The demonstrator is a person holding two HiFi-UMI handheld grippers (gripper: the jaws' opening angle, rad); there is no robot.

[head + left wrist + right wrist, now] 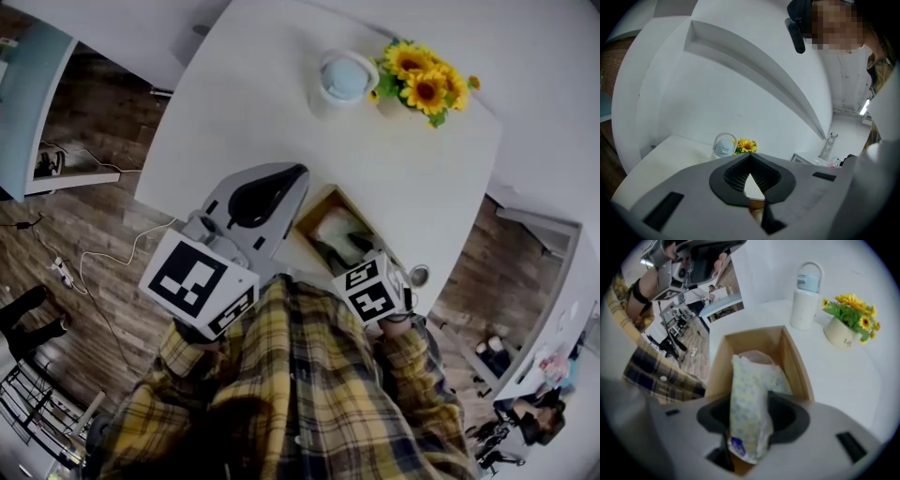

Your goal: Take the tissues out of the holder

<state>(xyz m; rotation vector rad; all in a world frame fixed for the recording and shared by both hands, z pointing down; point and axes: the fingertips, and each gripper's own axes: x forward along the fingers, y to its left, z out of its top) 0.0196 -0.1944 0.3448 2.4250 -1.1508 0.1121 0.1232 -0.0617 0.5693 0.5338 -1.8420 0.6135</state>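
— Right gripper view: the right gripper [752, 420] has its jaws clamped on the near end of the tissue pack [749, 380]. The far end sits inside the wooden holder [717, 366].
— And the left gripper [751, 158]?
— Jaws together, empty, bracing nothing. I'd worry the soft wrapper slips or tears. The pack could also snag a wall and drag the loose holder across the table [843, 380].

My jaws grip a pale floral plastic tissue pack [749, 408] above an open wooden box holder [793, 359] on the white table [843, 385].
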